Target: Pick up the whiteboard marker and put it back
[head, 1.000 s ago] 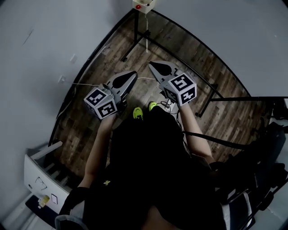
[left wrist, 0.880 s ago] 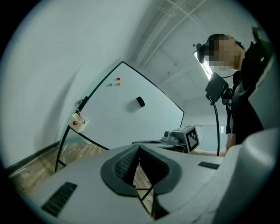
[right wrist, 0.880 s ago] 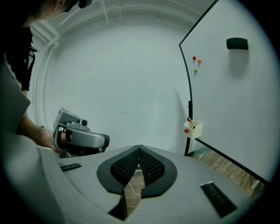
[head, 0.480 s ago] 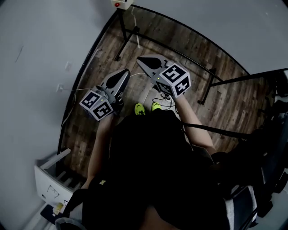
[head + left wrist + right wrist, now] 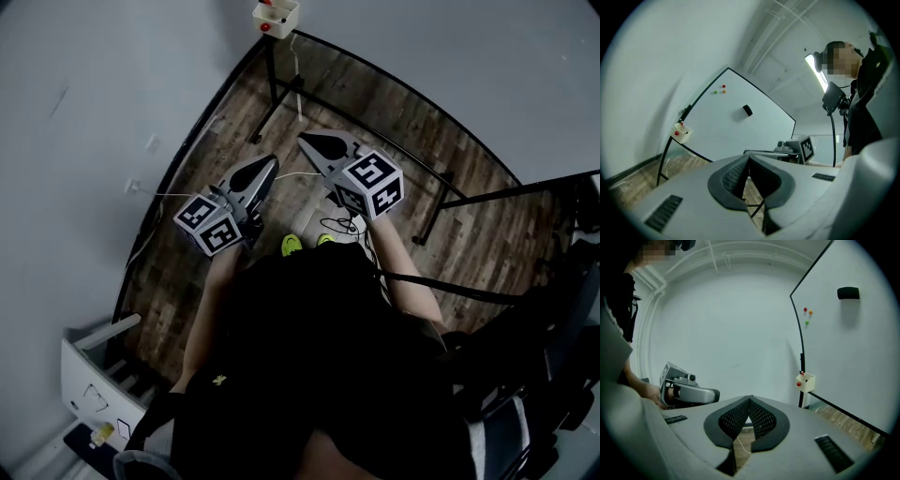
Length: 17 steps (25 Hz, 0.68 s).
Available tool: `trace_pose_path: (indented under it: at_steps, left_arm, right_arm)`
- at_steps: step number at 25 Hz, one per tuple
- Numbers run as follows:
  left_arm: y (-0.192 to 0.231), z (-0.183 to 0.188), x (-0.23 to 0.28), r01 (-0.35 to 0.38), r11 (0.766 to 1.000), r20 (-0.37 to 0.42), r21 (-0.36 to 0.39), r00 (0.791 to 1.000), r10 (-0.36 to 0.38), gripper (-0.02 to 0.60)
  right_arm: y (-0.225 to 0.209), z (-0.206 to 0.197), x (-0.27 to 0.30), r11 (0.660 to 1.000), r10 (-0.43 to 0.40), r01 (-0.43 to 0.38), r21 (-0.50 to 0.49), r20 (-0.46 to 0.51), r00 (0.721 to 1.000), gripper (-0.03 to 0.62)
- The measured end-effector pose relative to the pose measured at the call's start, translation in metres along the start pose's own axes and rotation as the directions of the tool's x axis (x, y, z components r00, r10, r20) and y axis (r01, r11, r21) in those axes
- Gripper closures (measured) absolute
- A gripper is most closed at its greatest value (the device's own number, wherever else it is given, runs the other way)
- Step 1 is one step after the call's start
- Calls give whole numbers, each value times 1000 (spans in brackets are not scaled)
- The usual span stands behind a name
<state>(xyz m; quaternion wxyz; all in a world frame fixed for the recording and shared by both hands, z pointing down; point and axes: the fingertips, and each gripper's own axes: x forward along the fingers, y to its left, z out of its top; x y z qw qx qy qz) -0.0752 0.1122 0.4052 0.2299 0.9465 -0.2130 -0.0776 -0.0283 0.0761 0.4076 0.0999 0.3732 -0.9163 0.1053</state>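
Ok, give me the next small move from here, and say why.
Probably carry the right gripper forward toward the small box at the edge of the whiteboard, opening its jaws on the way. It and the left gripper are both shut and empty, and the box, with something red in it, stands well ahead.

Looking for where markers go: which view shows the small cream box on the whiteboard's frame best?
The right gripper view: the cream box sits unobstructed, side-on, its red knob clear. The left gripper view shows it smaller and tilted; the head view only from above, at the top edge.
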Motion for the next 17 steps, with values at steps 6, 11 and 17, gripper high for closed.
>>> trace_pose_path:
  at_steps: [6,11,17]
  left_arm:
    - [-3,6,2,8,1000,-5,10,1000,-8,584]
    - [-8,4,5,25,1000,-7,14,1000,-25,584]
    - [-2,1,2,25,999,-14,25,1000,-25,584]
  right_arm:
    - [8,9,-2,1000,10,-10,-17,18,1000,599]
    - [13,6,-6,1000,12,-12,-12,22,1000,599]
    - [17,5,1,1000,19,-19,-10,14,1000,599]
